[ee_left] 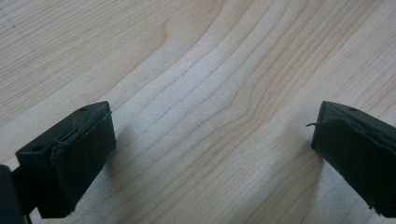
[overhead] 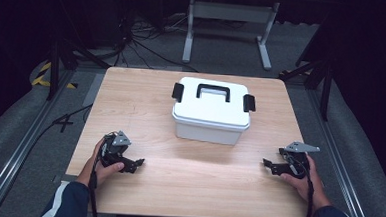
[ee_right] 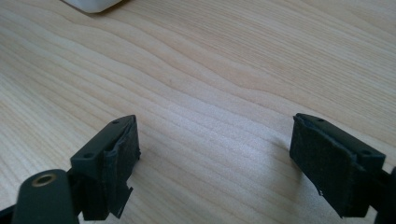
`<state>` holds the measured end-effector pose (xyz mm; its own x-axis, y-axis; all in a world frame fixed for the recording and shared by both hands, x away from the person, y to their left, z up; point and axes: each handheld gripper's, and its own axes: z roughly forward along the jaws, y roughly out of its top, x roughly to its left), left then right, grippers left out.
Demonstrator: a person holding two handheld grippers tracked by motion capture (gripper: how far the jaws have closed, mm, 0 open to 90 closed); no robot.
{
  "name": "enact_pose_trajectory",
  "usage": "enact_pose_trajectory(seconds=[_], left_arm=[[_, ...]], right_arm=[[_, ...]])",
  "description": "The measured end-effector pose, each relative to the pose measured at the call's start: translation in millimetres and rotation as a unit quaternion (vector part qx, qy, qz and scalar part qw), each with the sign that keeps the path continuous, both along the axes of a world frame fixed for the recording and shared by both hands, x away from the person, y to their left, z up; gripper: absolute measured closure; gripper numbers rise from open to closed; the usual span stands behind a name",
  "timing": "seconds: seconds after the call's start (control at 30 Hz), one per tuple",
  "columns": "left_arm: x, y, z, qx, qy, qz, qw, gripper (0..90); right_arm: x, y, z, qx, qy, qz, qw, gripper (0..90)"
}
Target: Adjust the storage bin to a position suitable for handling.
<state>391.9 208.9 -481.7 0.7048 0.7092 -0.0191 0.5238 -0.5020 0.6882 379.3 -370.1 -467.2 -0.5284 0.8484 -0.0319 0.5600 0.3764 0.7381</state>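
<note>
A white lidded box (overhead: 212,109) with a black carry handle (overhead: 213,92) and two black side latches stands shut at the table's middle back. My left gripper (overhead: 137,164) rests low over the wood at the front left, held in a hand, its jaws wide apart with bare wood between them (ee_left: 212,140). At the front right my right gripper (overhead: 268,165) is likewise open over bare wood (ee_right: 215,154), pointing toward the table's middle. A corner of the white box (ee_right: 91,4) peeks in at the top of the right gripper view. Both grippers are well short of the box.
The light wooden table (overhead: 187,173) has bare wood between the grippers and in front of the box. Beyond the far edge stand a white metal frame (overhead: 230,20) and loose cables (overhead: 144,41) on a grey floor. Dark rails run along both sides.
</note>
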Motion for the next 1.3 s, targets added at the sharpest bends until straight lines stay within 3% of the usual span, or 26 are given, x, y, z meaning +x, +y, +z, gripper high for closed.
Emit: enact_pose_trajectory(seconds=[0.2,0.5,0.63,0.9,1.13,1.3], left_arm=[[0.0,1.1,0.3,0.004,-0.003,-0.005,1.0000,0.3],[-3.7,3.2,0.0,0.002,-0.001,-0.008,1.0000,0.4],[-4.1,4.7,0.3,0.005,-0.002,-0.013,0.9999,0.3],[-6.1,5.4,-0.5,-0.001,0.000,-0.010,0.9999,0.3],[-7.4,6.4,-0.3,0.001,0.001,-0.010,1.0000,0.4],[-7.5,6.4,-0.2,0.001,0.001,-0.009,1.0000,0.4]], right_arm=[[-3.8,-3.2,0.3,0.002,-0.002,0.018,0.9998,22.2],[-4.6,-5.2,0.4,-0.001,-0.003,0.017,0.9998,20.6],[-1.4,-4.5,1.3,-0.006,0.008,0.015,0.9998,14.9],[2.3,-4.3,5.9,-0.022,0.024,0.030,0.9990,17.5],[2.0,-2.7,20.1,-0.027,0.012,0.036,0.9989,20.0],[2.3,0.7,39.4,-0.039,-0.003,0.039,0.9985,21.9]])
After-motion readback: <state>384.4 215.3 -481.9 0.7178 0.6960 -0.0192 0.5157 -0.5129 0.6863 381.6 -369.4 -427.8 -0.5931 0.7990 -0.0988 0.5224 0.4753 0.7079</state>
